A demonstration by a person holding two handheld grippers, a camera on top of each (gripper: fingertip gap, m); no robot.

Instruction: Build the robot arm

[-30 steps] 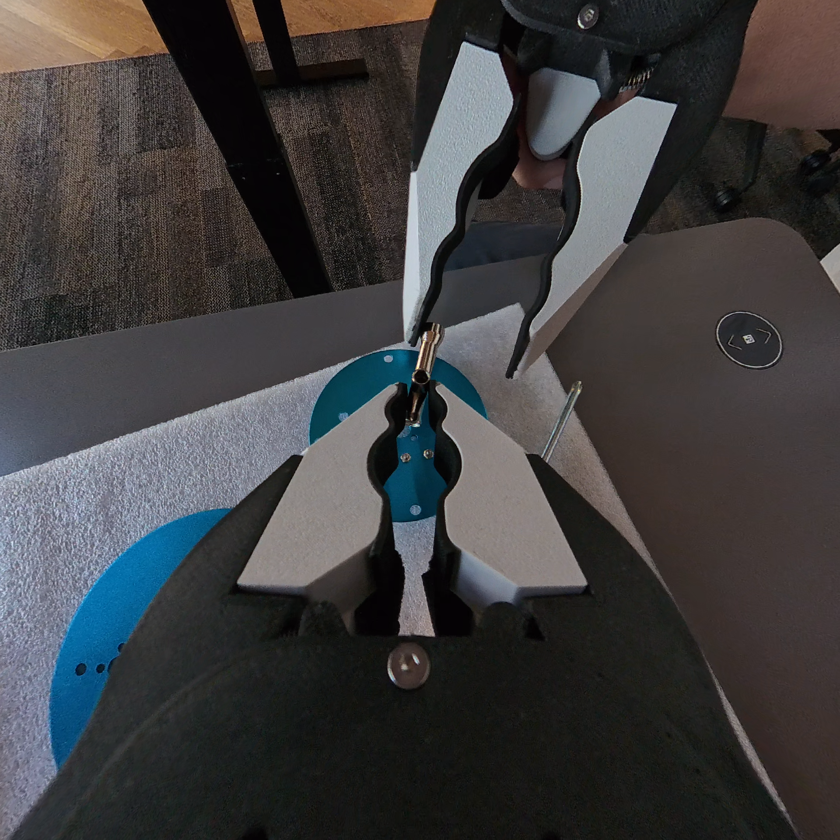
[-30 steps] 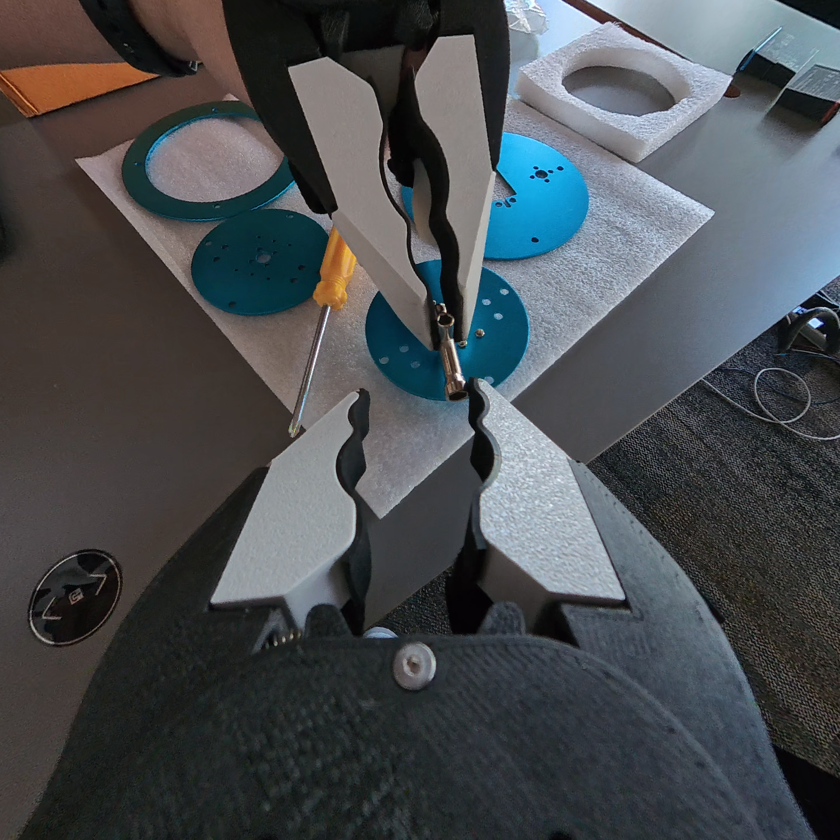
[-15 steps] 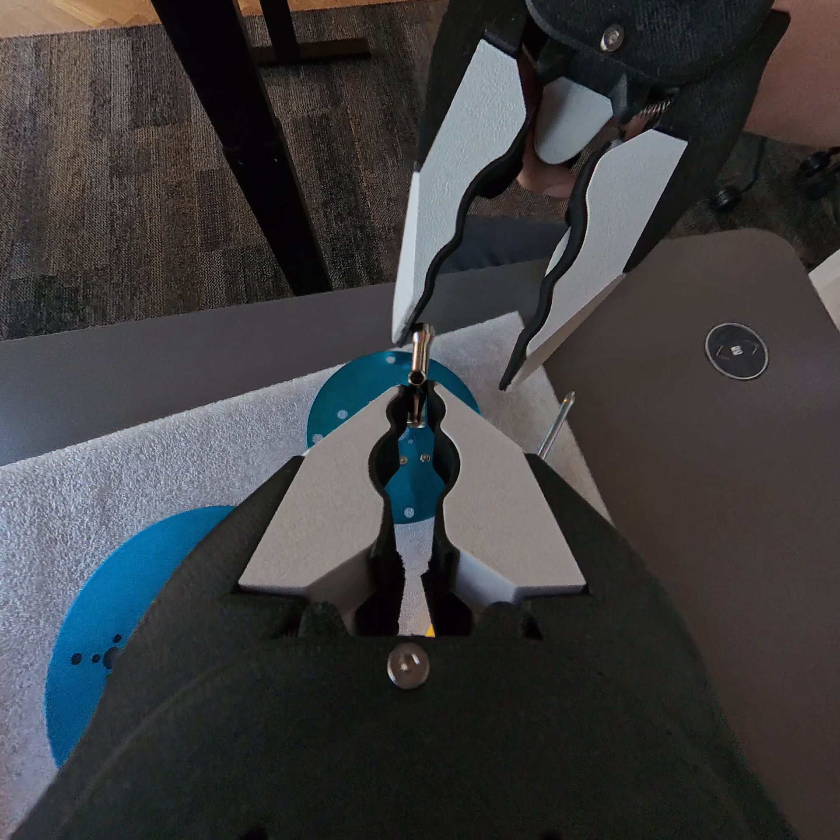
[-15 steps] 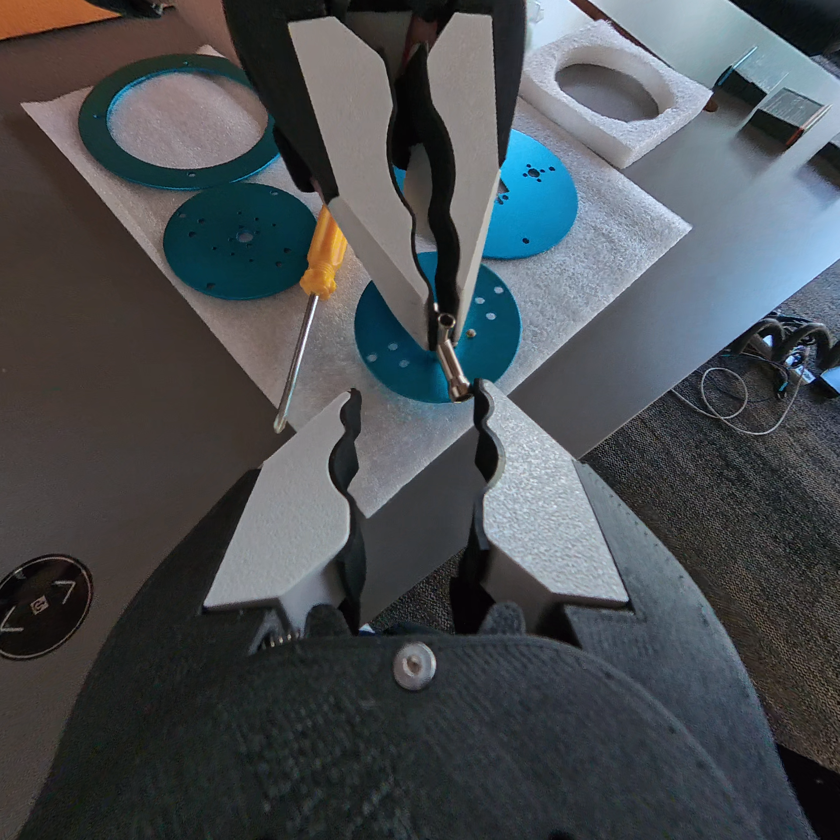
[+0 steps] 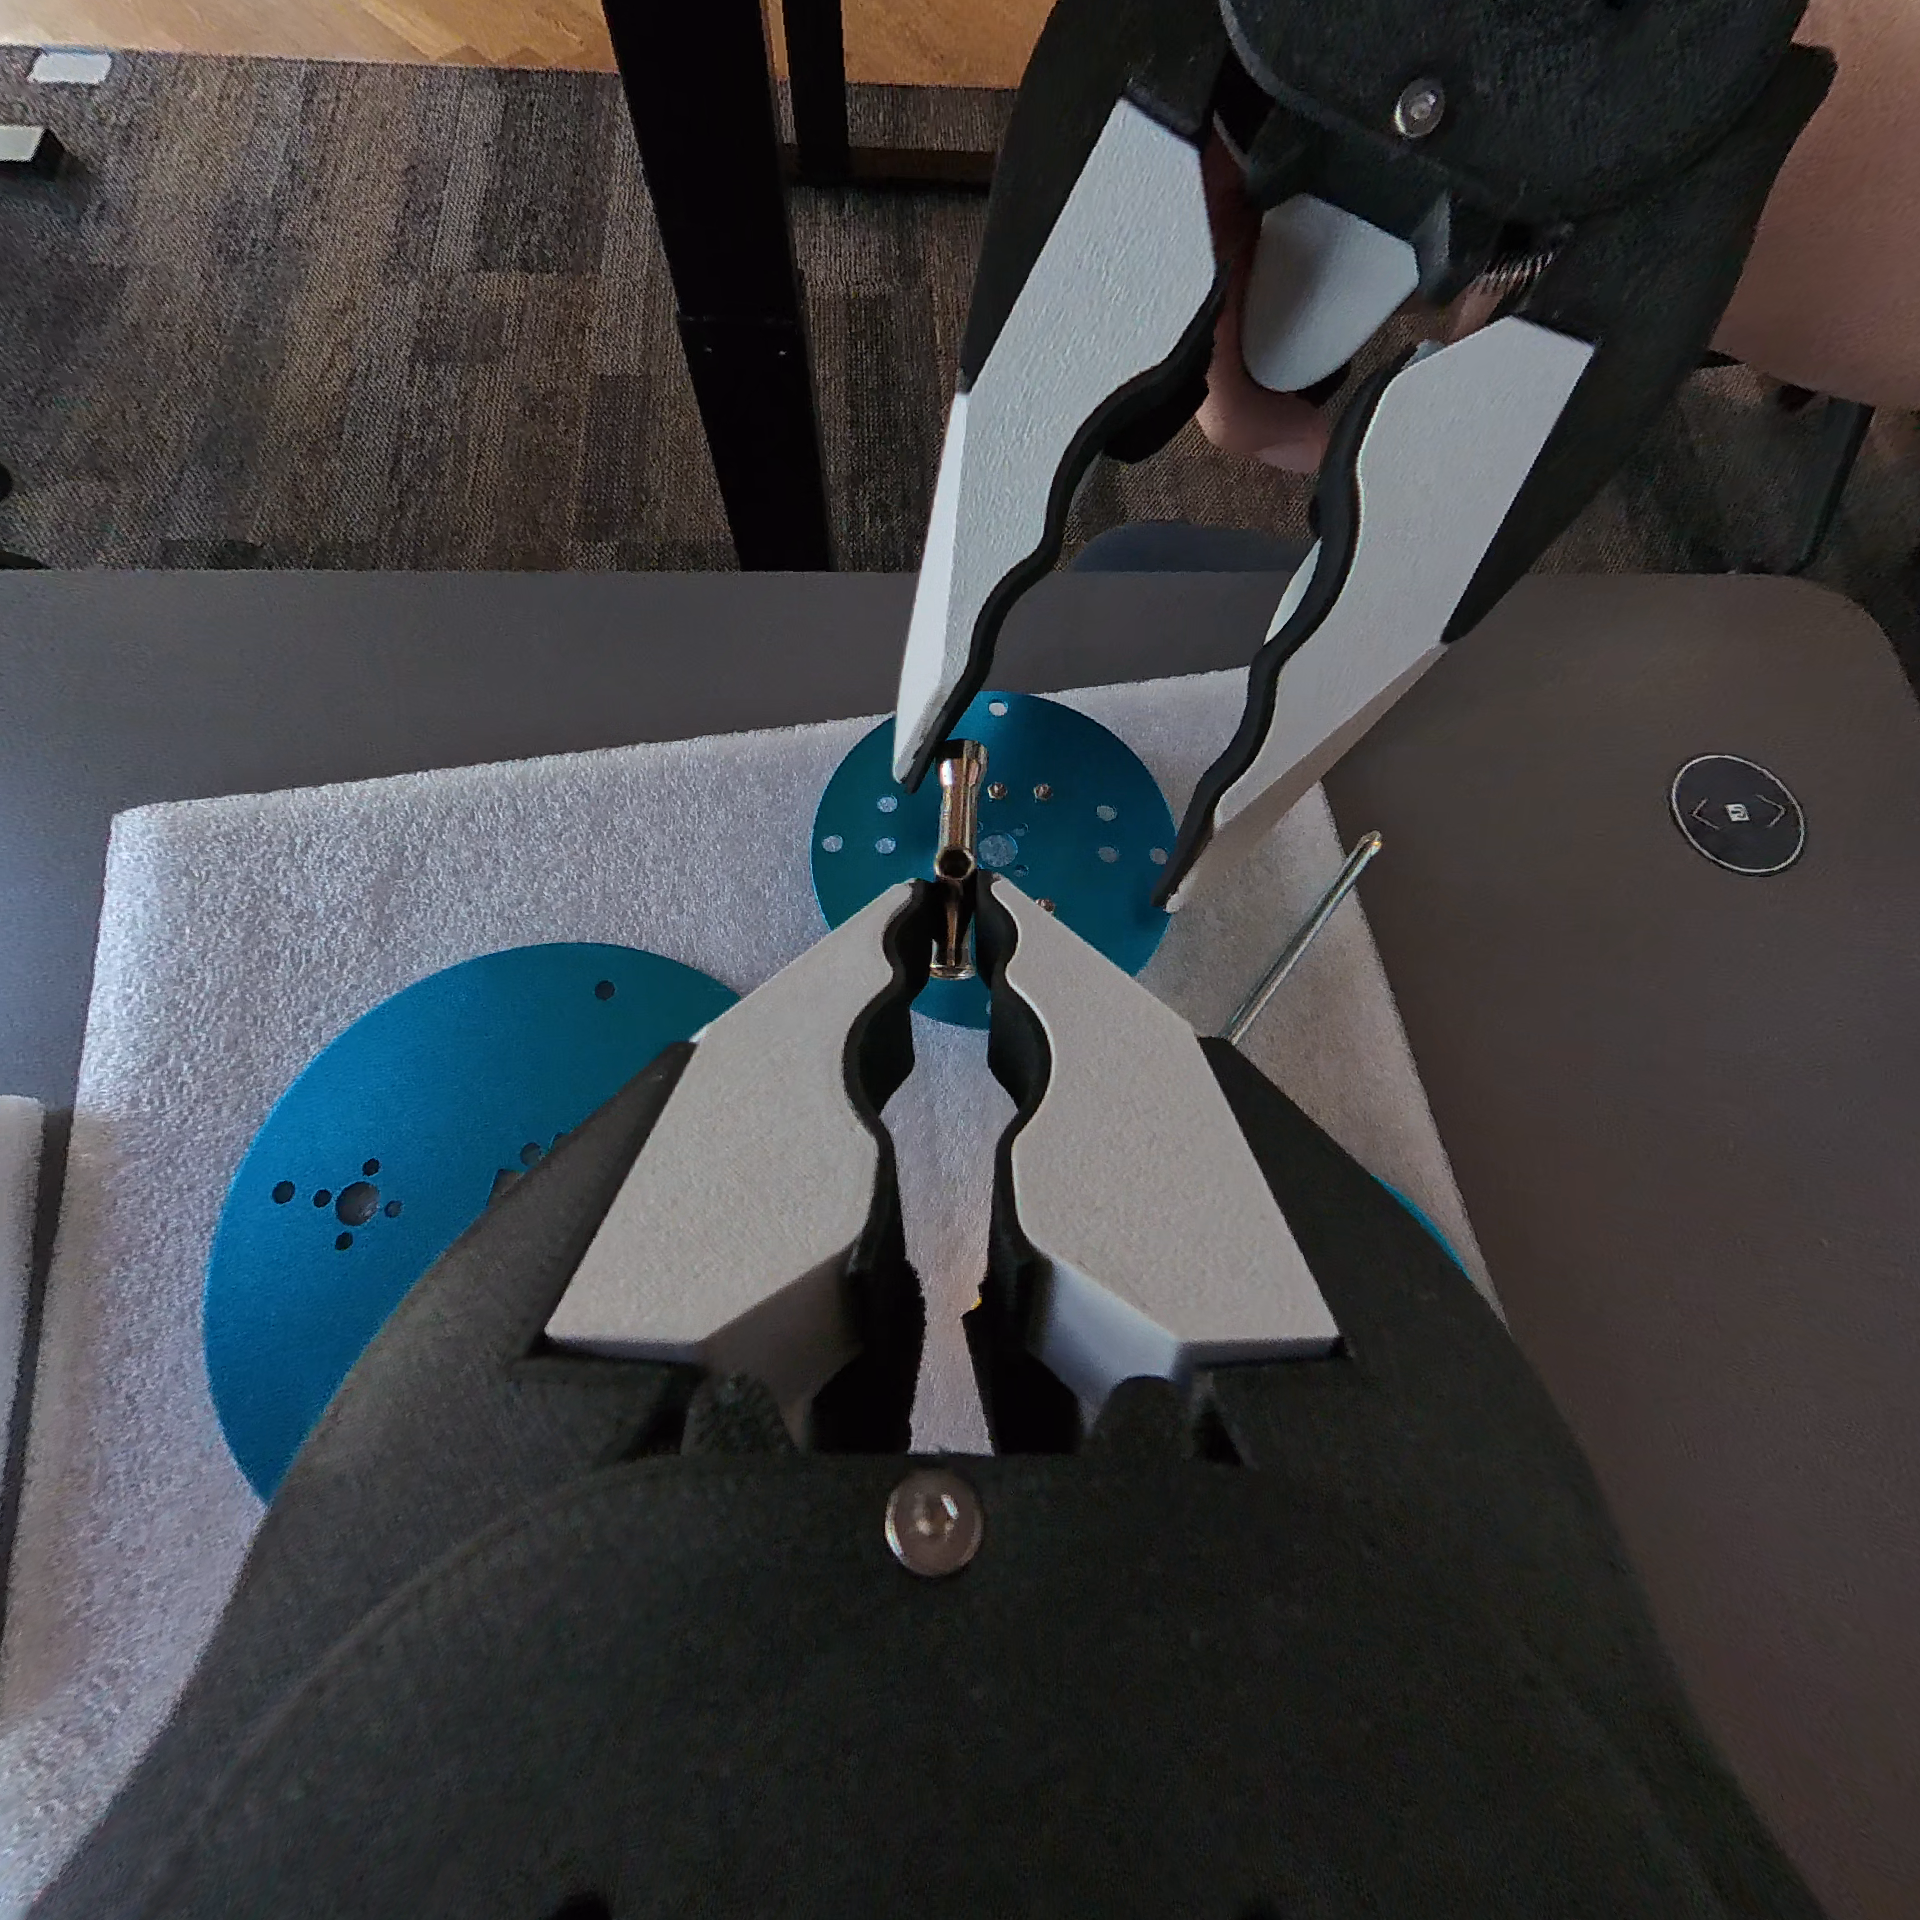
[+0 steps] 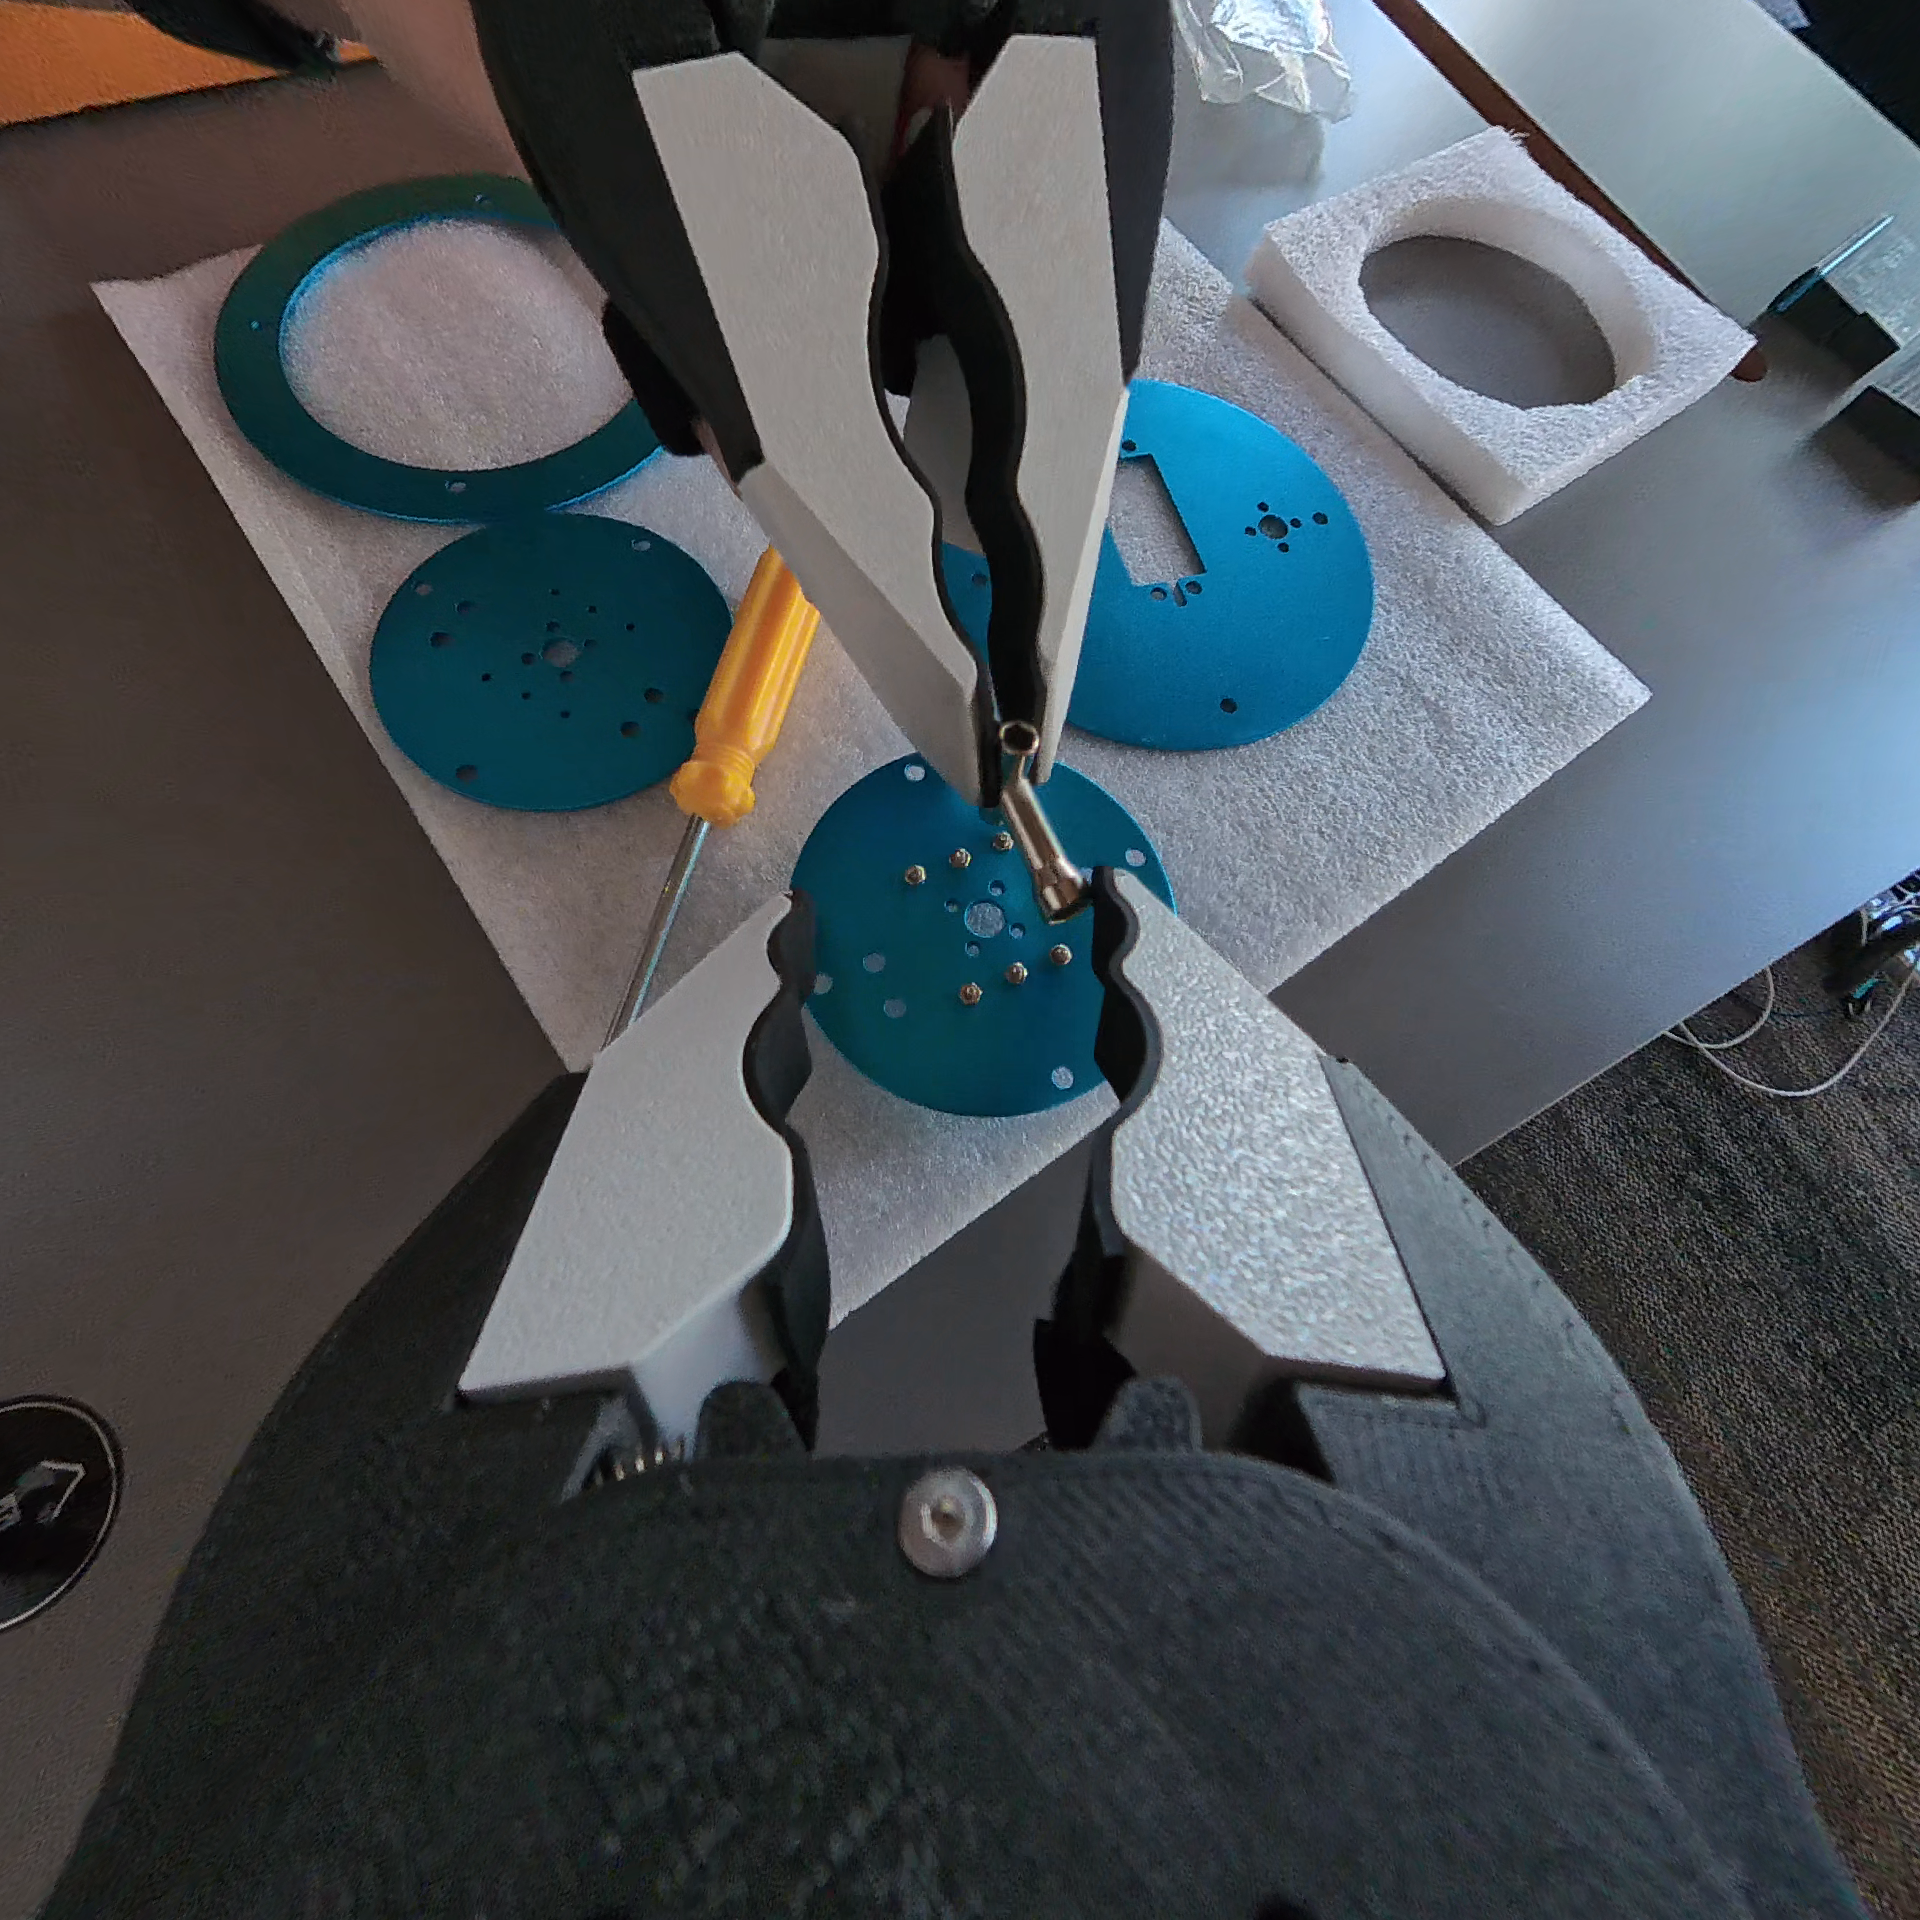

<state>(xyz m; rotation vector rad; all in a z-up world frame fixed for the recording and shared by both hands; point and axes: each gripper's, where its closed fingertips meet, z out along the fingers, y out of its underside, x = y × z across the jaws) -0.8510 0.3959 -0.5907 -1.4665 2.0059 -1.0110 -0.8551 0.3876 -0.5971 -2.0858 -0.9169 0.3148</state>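
Note:
My left gripper (image 5: 954, 902) is shut on a small metal socket tool (image 5: 952, 821), gripped at the fingertips, and holds it tilted over a small blue disc (image 5: 1081, 831) with holes and several small nuts. My right gripper (image 6: 948, 899) is open, with its fingers either side of that disc (image 6: 935, 997). Its right fingertip (image 6: 1117, 904) sits against the socket end of the tool (image 6: 1044, 852). In the left wrist view the right gripper (image 5: 1039, 831) comes in from above. In the right wrist view the left gripper (image 6: 1013, 764) comes in from above.
A white foam sheet (image 6: 1351, 810) on the dark table (image 5: 1662, 1143) carries a large blue disc (image 6: 1247, 623), another drilled disc (image 6: 551, 665), a blue ring (image 6: 247, 353) and a yellow-handled screwdriver (image 6: 748, 686). A foam block with a round hole (image 6: 1507, 468) lies beyond. The table edge is close by. Both grippers' tips are close together, under 4 cm apart.
My right gripper has moved forward, so the small disc now lies between its open fingers. My left gripper keeps its hold on the metal tool, now over the disc's middle.

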